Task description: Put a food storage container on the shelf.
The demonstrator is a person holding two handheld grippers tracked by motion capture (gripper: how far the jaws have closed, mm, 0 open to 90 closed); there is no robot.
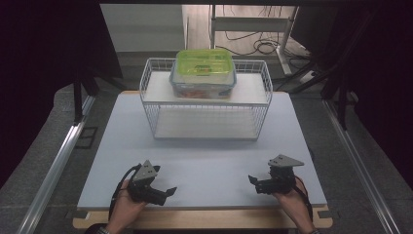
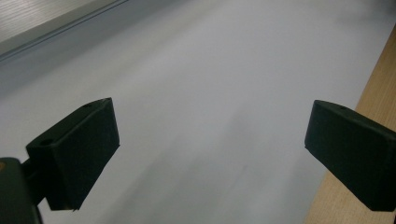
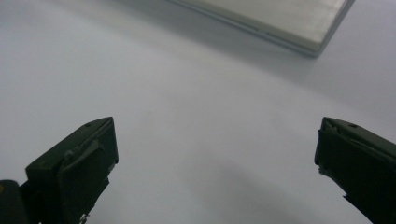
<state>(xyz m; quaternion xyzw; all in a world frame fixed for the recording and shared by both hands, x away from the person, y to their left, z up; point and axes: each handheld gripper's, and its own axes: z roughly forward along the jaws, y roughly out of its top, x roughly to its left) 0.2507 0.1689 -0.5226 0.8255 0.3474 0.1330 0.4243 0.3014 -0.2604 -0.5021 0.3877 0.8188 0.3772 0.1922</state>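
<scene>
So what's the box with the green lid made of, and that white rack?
The box looks like clear plastic: you can see coloured things through it. Its lid seems glossy green plastic. The rack looks like thin white-coated metal wire.

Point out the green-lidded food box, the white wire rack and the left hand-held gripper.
green-lidded food box (image 1: 203,62), high view, middle of its lid.
white wire rack (image 1: 204,105), high view, front top rim.
left hand-held gripper (image 1: 169,191), high view, between its jaw tips.
</scene>
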